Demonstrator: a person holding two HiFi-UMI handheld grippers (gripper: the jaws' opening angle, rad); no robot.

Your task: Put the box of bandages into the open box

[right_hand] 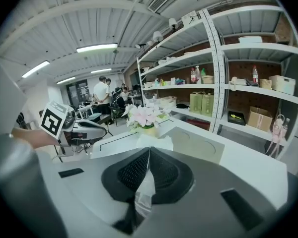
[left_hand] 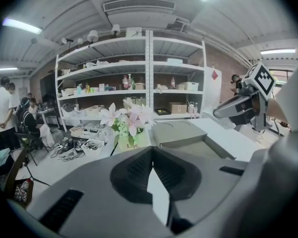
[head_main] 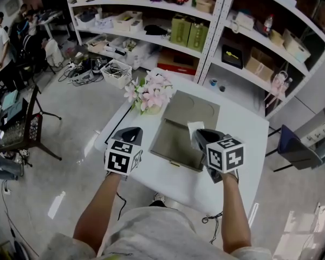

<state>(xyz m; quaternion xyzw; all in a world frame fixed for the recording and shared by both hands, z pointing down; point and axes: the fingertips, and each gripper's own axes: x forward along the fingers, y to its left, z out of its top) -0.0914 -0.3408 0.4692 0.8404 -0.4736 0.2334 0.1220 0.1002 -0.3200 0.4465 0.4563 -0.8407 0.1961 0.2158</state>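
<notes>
Jaws of your right gripper (head_main: 199,136) are pinching what looks like the box of bandages (head_main: 195,127) — over the open box (head_main: 173,144). Your left gripper (head_main: 131,131) is hovering clenched, empty.

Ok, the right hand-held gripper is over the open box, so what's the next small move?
Probably lower the right hand-held gripper straight down. Its jaws look shut on the box of bandages, which hangs above the open box and is not yet resting inside. The left hand-held gripper is shut, empty and off to the side.
</notes>
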